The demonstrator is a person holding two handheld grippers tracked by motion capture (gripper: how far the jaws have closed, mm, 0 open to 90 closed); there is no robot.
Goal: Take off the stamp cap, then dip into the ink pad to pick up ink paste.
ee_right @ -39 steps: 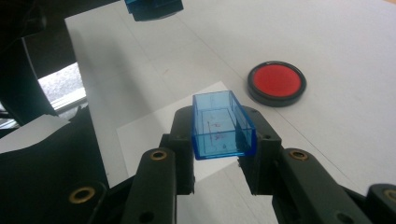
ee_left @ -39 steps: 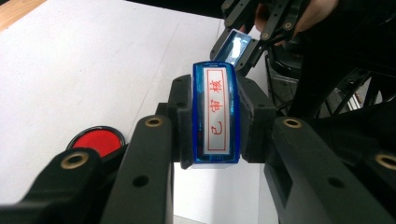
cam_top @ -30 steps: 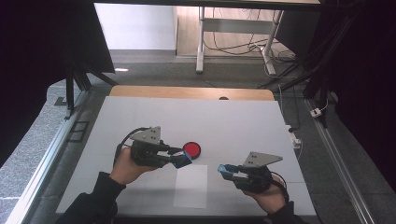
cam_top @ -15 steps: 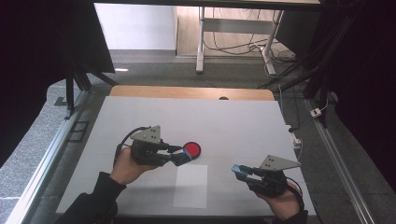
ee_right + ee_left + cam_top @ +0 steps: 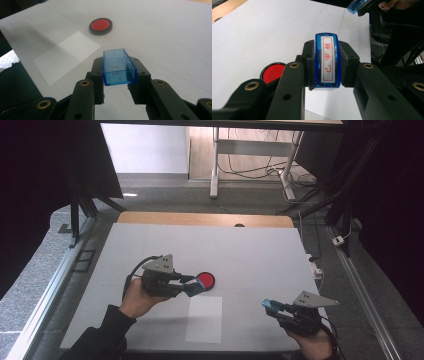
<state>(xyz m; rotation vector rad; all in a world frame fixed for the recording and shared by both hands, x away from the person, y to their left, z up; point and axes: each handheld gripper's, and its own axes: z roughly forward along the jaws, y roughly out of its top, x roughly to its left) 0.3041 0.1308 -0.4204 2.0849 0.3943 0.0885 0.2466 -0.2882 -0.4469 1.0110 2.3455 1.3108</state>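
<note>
L gripper (image 5: 327,62) jaws clamp a blue stamp (image 5: 327,61) from both sides, stamp upright at frame centre, face toward cam: white strip w/ red characters inside a red border. Red ink pad (image 5: 272,72) in black rim sits at 8 o'clock from stamp, partly hidden behind the L jaw. White table (image 5: 262,32) fills 9–12 o'clock. At 1 o'clock, top edge: other gripper (image 5: 362,5) w/ a blue piece (image 5: 355,6).

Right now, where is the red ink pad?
In the high view the red ink pad sits on the white table, left of centre, just beyond the stamp held in the left gripper and behind the paper sheet.
</note>
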